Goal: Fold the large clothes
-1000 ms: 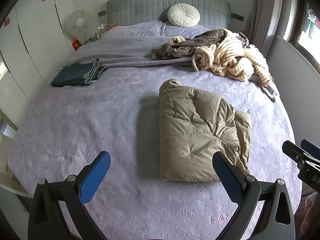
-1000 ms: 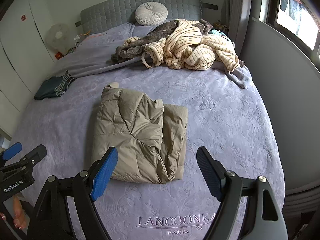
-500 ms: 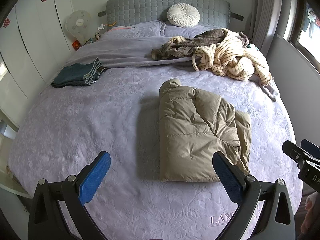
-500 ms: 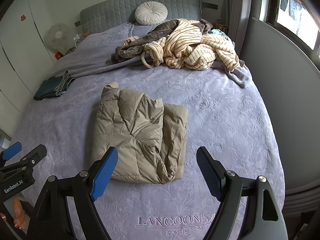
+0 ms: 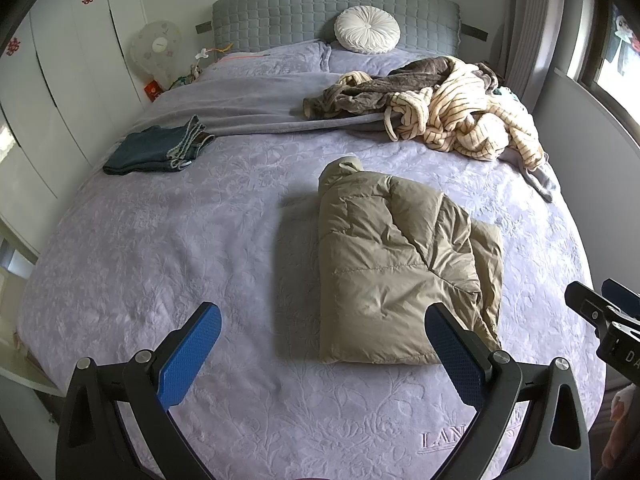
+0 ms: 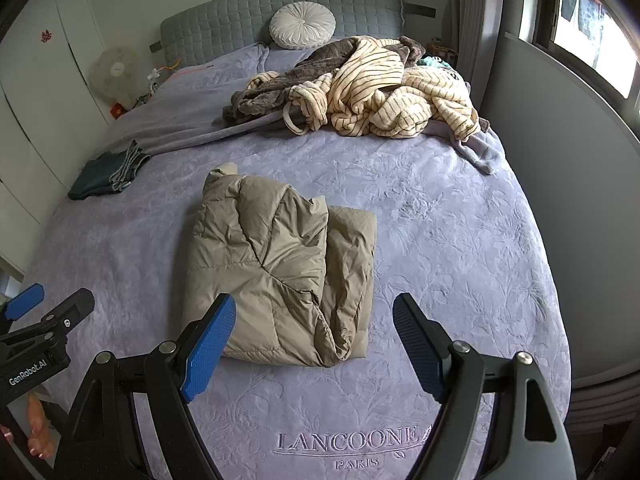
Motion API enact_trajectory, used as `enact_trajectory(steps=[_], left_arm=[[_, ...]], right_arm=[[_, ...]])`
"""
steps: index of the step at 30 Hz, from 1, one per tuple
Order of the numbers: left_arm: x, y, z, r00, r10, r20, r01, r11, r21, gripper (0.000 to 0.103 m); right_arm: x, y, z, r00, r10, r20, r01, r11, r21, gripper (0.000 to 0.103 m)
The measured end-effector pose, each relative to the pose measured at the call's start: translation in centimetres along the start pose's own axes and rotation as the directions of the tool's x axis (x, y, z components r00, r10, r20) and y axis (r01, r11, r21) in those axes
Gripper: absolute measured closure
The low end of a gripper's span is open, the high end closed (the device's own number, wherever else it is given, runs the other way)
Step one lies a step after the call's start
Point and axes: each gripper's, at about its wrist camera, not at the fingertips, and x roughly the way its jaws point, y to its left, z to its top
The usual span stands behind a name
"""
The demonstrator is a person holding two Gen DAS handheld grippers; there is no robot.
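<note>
We look across the lilac bedspread, where the folded khaki puffer jacket lies in the middle, a striped robe pile heaped near the headboard and folded jeans at the left edge. Our left gripper and right gripper hover near the foot of the bed, jaws spread wide, holding nothing.

The folded khaki quilted puffer jacket has a smooth, faintly glossy shell (creased at its 5 o'clock corner). Under it, the lilac embossed matt bedspread. At 1 o'clock, a fuzzy cream striped fleece robe.
</note>
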Motion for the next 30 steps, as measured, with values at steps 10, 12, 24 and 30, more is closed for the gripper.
enact_trajectory(steps=[10, 12, 24, 30], left_arm=[[0.03, -0.10, -0.06, 1.000, 0.000, 0.000, 0.000, 1.000, -0.001, 0.001], [0.01, -0.10, -0.04, 1.000, 0.001, 0.000, -0.001, 1.000, 0.000, 0.001], [-0.05, -0.27, -0.07, 1.000, 0.002, -0.001, -0.002, 1.000, -0.002, 0.001], [0.01, -0.29, -0.04, 1.000, 0.000, -0.002, 0.000, 1.000, -0.001, 0.001]], right_arm=[[-0.01, 0.00, 0.01, 1.000, 0.000, 0.000, 0.000, 1.000, 0.000, 0.020], [-0.05, 0.00, 0.02, 1.000, 0.000, 0.000, 0.000, 1.000, -0.001, 0.020], [-0.08, -0.07, 0.00, 1.000, 0.001, -0.001, -0.001, 1.000, 0.000, 0.020], [-0.07, -0.06, -0.03, 1.000, 0.001, -0.001, -0.001, 1.000, 0.001, 0.020]])
